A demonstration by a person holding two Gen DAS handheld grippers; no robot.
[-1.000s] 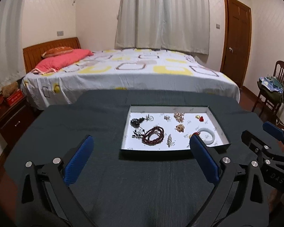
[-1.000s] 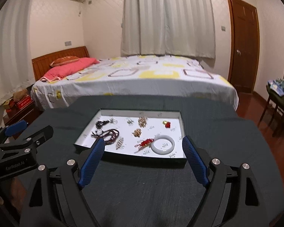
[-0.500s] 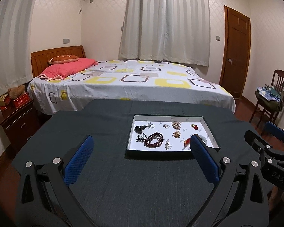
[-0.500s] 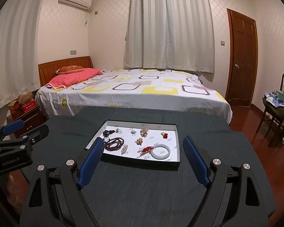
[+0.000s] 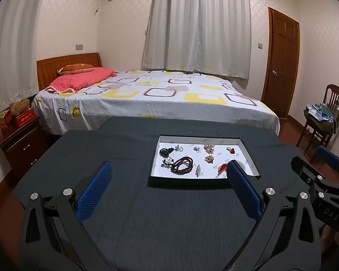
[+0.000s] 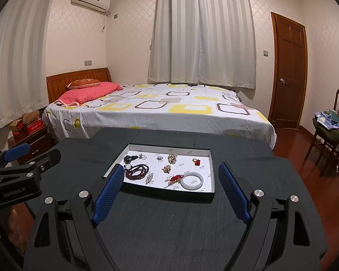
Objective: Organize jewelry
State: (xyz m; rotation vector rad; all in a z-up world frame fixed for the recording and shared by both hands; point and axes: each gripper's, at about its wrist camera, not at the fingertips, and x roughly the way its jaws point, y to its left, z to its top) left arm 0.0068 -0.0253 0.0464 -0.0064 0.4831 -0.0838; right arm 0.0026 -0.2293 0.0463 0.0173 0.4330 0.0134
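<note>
Left wrist view: the left gripper (image 5: 168, 178) hovers above a dark cloth-covered table (image 5: 115, 158), its two blue-padded fingers (image 5: 95, 192) spread wide with nothing between them. At about 1 o'clock from the gripper, on the table, sits a shallow tray (image 5: 154, 155) with dark walls and a white floor. Loose jewelry lies inside it: a dark red bead bracelet (image 5: 183, 164) near the front left, a black pendant (image 5: 166, 151) just behind it at 11 o'clock, small gold brooches (image 5: 209, 148) toward the middle, and a red charm (image 5: 231, 150) toward the back right. The right finger's tip covers part of the tray's front right corner.

Right wrist view: the right gripper (image 6: 169, 180) also hangs over the table with its fingers spread wide and nothing held. The same tray lies straight ahead at 12 o'clock. A pale bangle (image 6: 192, 180) rests at the front right of the tray, touching a red knotted tassel (image 6: 175, 178) at its 9 o'clock side. Beyond the table stands a bed (image 6: 158, 110).
</note>
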